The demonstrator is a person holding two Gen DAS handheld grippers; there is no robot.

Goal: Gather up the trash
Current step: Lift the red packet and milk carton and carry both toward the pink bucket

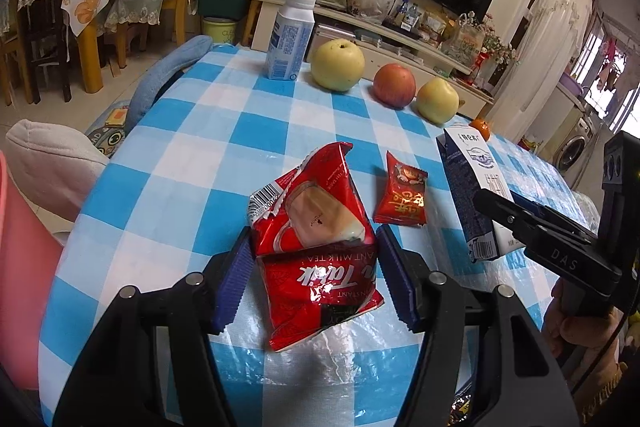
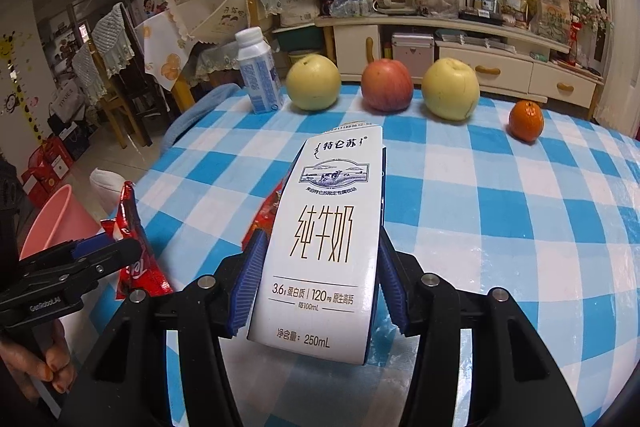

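My left gripper [image 1: 316, 279] is shut on a crumpled red milk-tea wrapper [image 1: 312, 227] just above the blue-checked tablecloth [image 1: 180, 155]; the blue pads press its sides. A small red snack packet [image 1: 402, 197] lies just to its right. My right gripper [image 2: 320, 291] is shut on a white and navy milk carton [image 2: 328, 235], tilted, off the table. The carton also shows in the left wrist view [image 1: 472, 187] with the right gripper's finger across it. The red wrapper shows in the right wrist view [image 2: 136, 239] at left.
At the table's far edge stand a white-blue bottle [image 2: 258, 75], a yellow-green apple [image 2: 314, 81], a red apple [image 2: 386, 85], another yellow apple [image 2: 450, 89] and a tangerine [image 2: 526, 121]. A pink bin [image 2: 60, 223] stands off the table's left side.
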